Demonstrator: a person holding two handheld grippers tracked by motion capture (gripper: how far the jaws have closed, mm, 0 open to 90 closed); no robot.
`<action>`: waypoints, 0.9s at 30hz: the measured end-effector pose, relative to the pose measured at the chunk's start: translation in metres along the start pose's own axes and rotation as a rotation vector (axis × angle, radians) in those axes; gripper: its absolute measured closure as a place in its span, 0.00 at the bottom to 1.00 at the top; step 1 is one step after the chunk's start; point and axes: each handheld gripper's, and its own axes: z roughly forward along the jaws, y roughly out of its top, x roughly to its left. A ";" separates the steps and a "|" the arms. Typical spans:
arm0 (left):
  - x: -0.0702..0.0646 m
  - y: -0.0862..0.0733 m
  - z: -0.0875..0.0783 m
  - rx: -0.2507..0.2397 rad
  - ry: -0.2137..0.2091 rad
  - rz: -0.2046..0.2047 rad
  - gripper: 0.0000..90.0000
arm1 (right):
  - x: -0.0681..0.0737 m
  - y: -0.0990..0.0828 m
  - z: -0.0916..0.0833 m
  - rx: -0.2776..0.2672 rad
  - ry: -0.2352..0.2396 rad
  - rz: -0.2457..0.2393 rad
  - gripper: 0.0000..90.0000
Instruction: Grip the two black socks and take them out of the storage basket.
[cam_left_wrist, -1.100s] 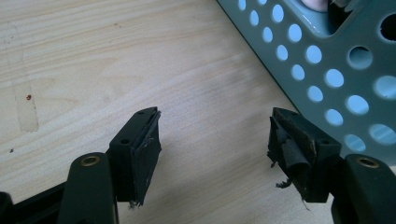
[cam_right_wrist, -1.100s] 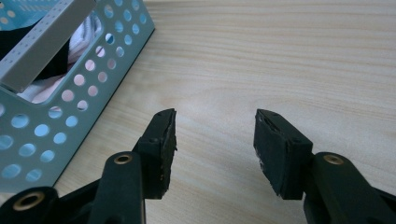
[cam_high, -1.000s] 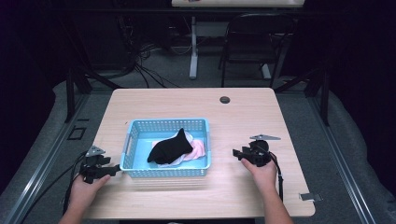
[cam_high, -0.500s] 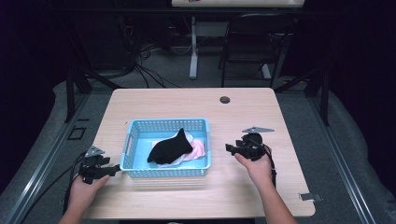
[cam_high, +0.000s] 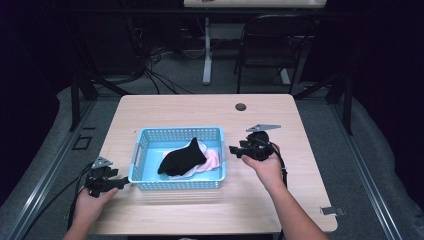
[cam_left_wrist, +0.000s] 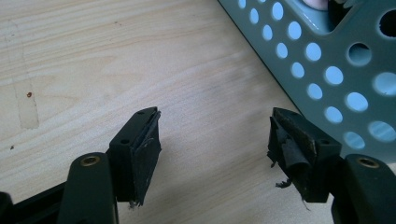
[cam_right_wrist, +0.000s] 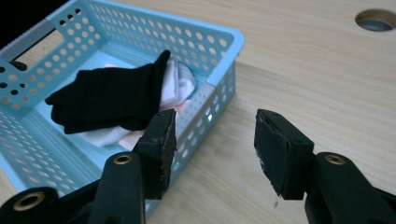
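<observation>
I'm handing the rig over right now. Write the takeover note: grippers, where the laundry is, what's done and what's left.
Left gripper: open, empty, low over the table beside the blue basket's near-left corner.
Right gripper: open, empty, raised just off the basket's right wall, jaws pointing at the clothes.
Black sock lies on top of the white and pink pieces, all inside the basket.
Done: nothing gripped or taken out yet.
Left: probably close the right gripper on the black sock first.

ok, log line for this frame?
left gripper: open, table | right gripper: open, beside light-blue perforated plastic basket | black sock: in basket, ungrasped
</observation>
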 end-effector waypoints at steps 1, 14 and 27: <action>0.000 0.000 0.000 0.000 -0.002 0.001 0.38 | 0.004 0.004 0.001 -0.025 0.013 -0.007 0.54; -0.001 0.000 0.001 0.001 -0.002 0.005 0.38 | 0.035 0.034 0.027 -0.011 0.039 -0.065 0.52; -0.001 0.000 0.000 -0.001 -0.005 0.006 0.38 | 0.063 0.051 0.062 0.095 0.073 -0.112 0.63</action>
